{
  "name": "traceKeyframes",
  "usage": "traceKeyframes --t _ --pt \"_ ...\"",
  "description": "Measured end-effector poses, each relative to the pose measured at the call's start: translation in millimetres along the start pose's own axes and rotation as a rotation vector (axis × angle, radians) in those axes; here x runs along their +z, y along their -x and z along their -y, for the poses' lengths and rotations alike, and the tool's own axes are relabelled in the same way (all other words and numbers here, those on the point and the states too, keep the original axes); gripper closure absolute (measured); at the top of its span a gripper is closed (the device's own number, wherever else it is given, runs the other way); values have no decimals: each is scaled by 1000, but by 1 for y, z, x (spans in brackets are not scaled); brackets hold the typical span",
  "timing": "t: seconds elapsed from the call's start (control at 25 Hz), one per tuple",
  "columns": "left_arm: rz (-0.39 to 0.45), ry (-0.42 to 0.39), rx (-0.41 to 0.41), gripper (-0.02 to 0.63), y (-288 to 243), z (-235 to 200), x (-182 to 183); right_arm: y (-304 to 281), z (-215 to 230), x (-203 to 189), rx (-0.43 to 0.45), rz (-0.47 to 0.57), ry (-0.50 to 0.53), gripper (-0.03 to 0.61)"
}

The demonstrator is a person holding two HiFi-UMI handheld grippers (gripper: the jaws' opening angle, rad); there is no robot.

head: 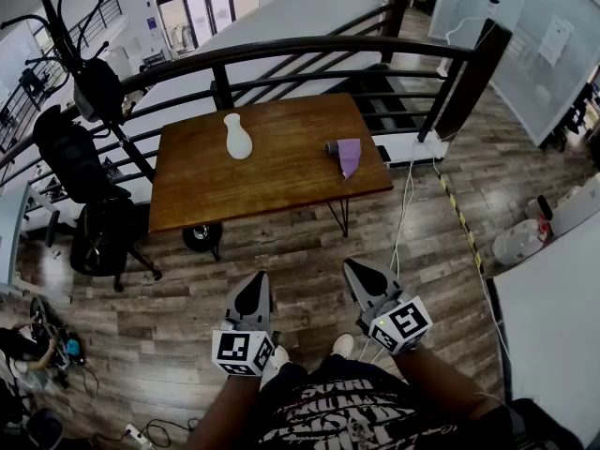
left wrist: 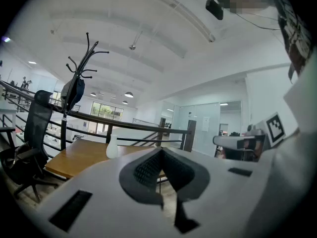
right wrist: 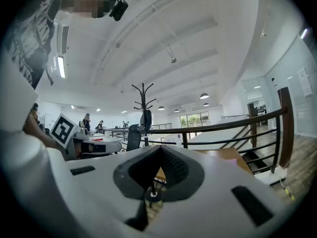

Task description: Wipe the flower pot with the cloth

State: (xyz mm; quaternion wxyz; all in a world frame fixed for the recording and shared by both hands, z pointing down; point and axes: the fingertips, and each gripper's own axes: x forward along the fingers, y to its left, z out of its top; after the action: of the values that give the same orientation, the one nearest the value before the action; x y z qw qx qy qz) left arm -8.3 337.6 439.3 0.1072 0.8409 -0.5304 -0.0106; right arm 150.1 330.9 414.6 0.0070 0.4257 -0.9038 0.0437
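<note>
While left gripper [head: 253, 287] and right gripper [head: 362, 274] sit closed, empty, flower pot [head: 237, 136] stands upright

The flower pot [head: 238, 137] is a small white vase with a rounded belly and a narrow neck, and it stands upright on the left-centre part of the brown wooden table [head: 281, 172]. The cloth [head: 348, 155] is pale purple and lies crumpled near the table's right edge, well apart from the pot.
</note>
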Motion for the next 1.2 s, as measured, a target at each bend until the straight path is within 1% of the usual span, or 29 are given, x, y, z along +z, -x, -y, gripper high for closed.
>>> traceKeyframes --t 0.4,0.6,0.72,0.92,1.08,1.2 --pt "-4 -9 6 615 -6 4 -2 -2 3 -3 20 -3 11 580" --pt "-12 -12 13 615 -18 6 -2 -3 10 2 17 15 32 580" --pt "-9 -17 16 615 -30 9 5 -2 17 6 11 26 43 580" --pt "20 -35 17 615 -49 18 22 2 39 16 -6 52 41 580" --pt "38 -43 42 615 -60 26 33 4 55 18 -8 46 36 580" --pt "46 -45 66 615 -65 35 34 5 60 23 14 56 33 580"
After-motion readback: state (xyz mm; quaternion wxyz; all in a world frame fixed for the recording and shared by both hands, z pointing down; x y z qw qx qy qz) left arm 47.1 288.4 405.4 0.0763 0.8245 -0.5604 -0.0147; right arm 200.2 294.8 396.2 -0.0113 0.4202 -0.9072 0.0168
